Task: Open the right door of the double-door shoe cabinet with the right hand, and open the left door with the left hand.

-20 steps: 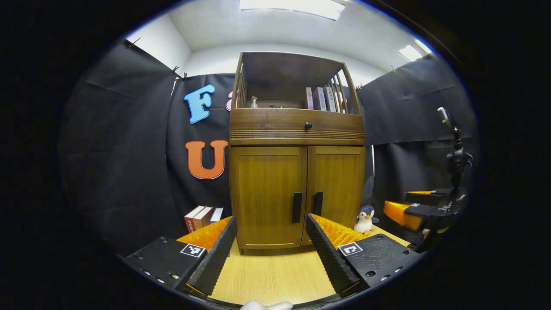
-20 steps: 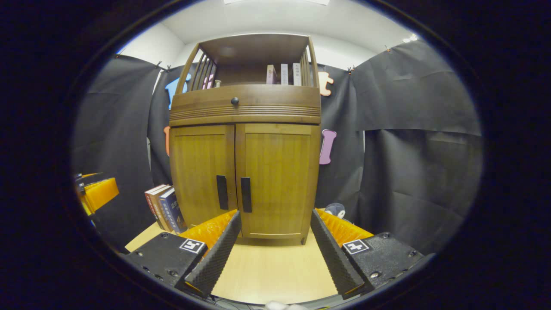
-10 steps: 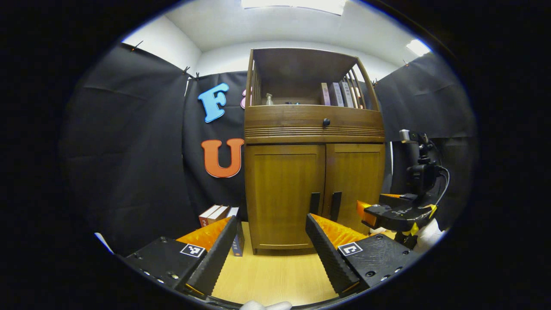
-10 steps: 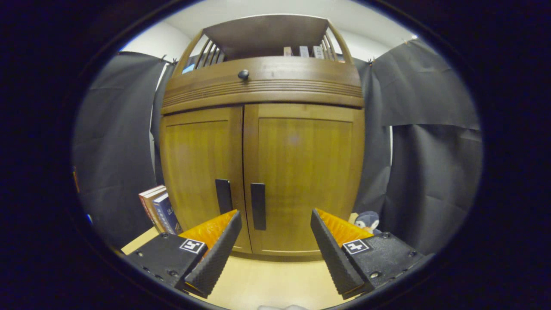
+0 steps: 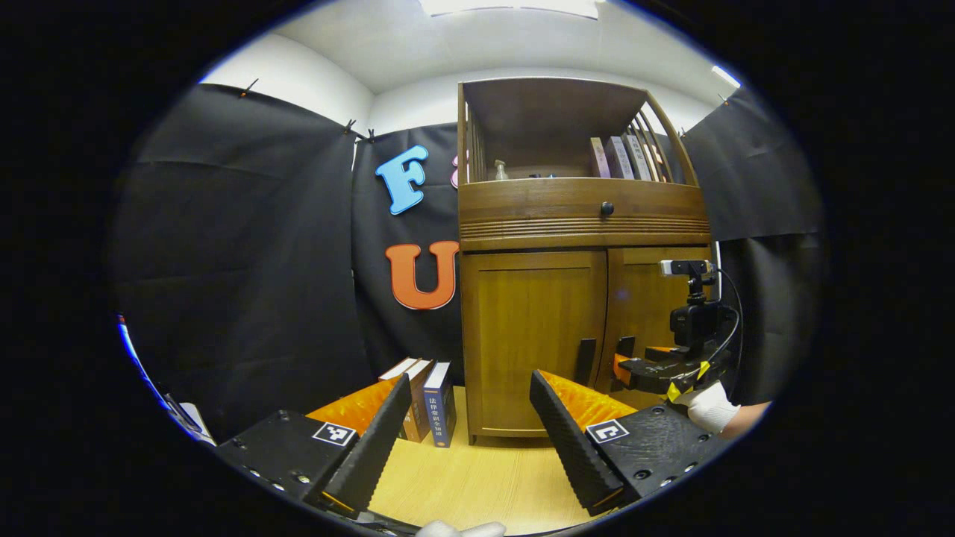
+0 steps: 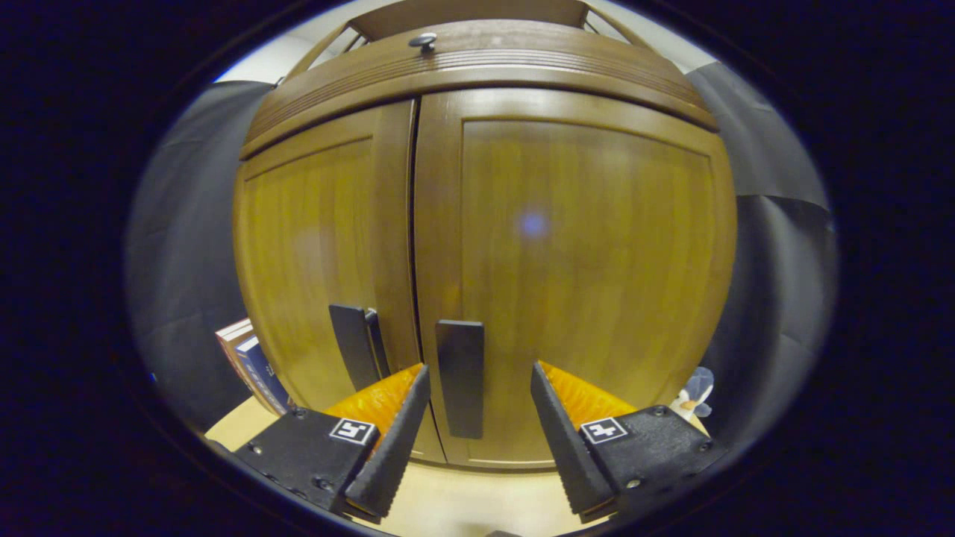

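Note:
A wooden double-door shoe cabinet (image 5: 574, 224) stands on a light wood floor, both doors closed. In the right gripper view its right door (image 6: 589, 246) is very near, and the dark upright handle (image 6: 461, 386) stands between the fingers of my open right gripper (image 6: 477, 406), apart from both pads. The left door's handle (image 6: 357, 344) is just to the left. In the left gripper view my left gripper (image 5: 470, 418) is open and empty, well back from the left door (image 5: 533, 335). The right gripper (image 5: 656, 369), held by a gloved hand (image 5: 707, 406), is at the right handle.
Several books (image 5: 429, 395) lean against the cabinet's left side on the floor. A small penguin plush (image 6: 692, 391) sits at the cabinet's right corner. An open shelf (image 5: 567, 142) on top holds books and a bottle. A drawer with a round knob (image 5: 606, 209) runs above the doors.
My right gripper has moved in close to the cabinet until the right door's handle lies between its open fingers. My left gripper has swung to the left, staying back. Both doors remain closed.

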`<control>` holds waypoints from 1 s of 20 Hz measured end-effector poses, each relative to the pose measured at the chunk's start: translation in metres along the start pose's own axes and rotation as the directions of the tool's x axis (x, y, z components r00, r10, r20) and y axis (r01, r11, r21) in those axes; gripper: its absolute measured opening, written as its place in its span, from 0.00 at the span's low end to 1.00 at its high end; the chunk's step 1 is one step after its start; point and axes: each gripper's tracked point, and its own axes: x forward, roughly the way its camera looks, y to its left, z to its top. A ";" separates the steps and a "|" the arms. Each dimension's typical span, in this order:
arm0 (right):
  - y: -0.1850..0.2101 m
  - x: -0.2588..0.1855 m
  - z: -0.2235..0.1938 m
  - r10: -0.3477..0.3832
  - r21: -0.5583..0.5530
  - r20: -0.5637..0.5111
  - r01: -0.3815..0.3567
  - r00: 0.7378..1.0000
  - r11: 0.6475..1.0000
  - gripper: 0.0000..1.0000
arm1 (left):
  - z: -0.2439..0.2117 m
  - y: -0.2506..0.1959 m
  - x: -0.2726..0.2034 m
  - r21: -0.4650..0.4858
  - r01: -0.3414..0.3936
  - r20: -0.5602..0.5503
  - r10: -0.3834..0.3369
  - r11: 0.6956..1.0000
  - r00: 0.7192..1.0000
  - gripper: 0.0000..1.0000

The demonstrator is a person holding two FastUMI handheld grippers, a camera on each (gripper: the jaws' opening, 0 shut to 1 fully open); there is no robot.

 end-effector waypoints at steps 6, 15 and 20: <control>0.008 0.023 -0.009 -0.002 -0.004 -0.014 0.001 1.000 1.000 0.51 | -0.002 0.002 0.000 0.006 -0.024 -0.002 0.024 1.000 1.000 0.96; 0.007 0.006 -0.012 0.061 0.011 -0.037 -0.061 0.997 0.998 0.31 | -0.006 -0.001 -0.009 -0.013 0.032 0.005 -0.032 0.999 0.999 0.96; 0.000 -0.032 -0.023 0.075 -0.003 -0.041 -0.075 0.996 0.997 0.30 | -0.007 0.001 -0.022 -0.019 0.070 0.021 -0.069 0.997 0.997 0.96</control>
